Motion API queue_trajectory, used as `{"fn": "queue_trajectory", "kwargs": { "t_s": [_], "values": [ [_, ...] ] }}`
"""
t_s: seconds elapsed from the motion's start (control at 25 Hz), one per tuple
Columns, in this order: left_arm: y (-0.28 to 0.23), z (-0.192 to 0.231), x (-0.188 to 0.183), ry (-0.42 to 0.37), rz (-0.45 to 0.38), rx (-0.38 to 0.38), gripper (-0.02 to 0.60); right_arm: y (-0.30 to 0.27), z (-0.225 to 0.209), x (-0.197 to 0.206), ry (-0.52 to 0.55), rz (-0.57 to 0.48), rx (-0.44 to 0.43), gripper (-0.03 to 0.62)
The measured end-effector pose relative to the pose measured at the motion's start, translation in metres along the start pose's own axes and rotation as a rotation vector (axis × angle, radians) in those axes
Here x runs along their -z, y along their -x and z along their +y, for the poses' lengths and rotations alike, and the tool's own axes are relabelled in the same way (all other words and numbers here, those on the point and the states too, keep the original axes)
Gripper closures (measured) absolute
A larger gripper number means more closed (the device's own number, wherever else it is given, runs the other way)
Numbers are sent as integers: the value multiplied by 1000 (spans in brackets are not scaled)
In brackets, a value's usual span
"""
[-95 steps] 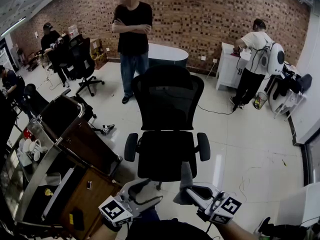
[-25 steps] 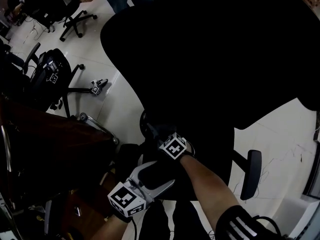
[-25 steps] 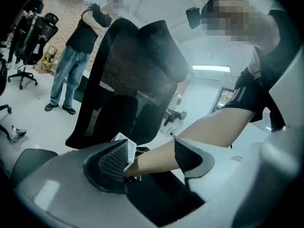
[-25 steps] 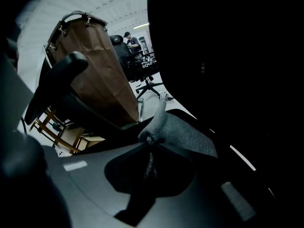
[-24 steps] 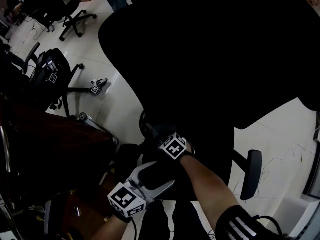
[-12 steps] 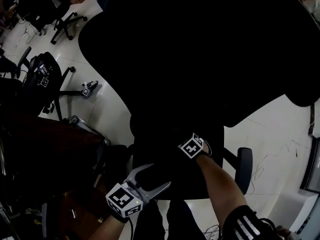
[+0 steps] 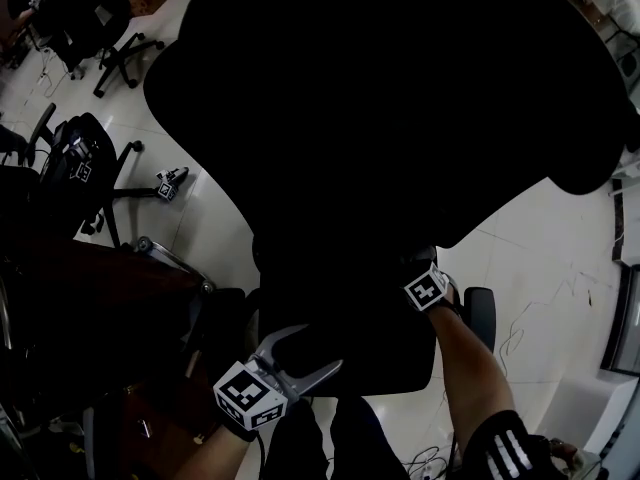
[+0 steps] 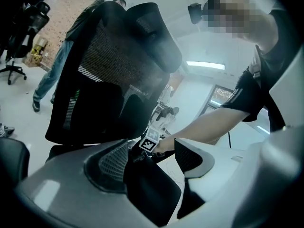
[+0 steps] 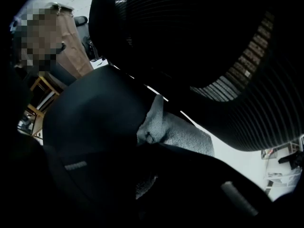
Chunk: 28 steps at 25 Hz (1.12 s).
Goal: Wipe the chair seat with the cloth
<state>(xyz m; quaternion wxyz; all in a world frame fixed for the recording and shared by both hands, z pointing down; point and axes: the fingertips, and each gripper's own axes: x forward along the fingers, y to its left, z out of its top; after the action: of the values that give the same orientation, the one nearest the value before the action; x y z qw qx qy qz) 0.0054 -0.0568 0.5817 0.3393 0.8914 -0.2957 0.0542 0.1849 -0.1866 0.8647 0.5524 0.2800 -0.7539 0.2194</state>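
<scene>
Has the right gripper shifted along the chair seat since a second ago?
Yes: the right gripper, with the cloth, slid rightward across the seat toward the armrest.

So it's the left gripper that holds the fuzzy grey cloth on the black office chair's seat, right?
No: the right gripper holds the fuzzy grey cloth on the black office chair's seat, as the right gripper view shows. The left gripper has its jaws apart at the seat's front edge.
</scene>
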Motion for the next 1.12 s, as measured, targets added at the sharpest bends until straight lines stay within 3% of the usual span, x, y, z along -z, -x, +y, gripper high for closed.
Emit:
{"fn": "queue_trajectory", "kwargs": {
  "t_s": [0.16,0.32,0.48,0.68,0.88,1.12],
  "values": [
    [11,2,0,1,-11,-14,250,9,33,-33,-87,-92,-78,569],
    [23,5,2,6,-15,-38,250,3,115,-102,-63,-211,-217,569],
    [35,9,4,9,-19,-63,250,-5,209,-156,32,-253,-334,569],
    [48,15,8,14,-30,-84,250,-24,282,-170,192,-215,-389,569],
    [53,19,16,31,-32,-92,250,-42,280,-142,210,-158,-372,569],
    [51,13,17,29,-24,-67,250,-36,218,-71,167,-61,-283,569]
  ]
}}
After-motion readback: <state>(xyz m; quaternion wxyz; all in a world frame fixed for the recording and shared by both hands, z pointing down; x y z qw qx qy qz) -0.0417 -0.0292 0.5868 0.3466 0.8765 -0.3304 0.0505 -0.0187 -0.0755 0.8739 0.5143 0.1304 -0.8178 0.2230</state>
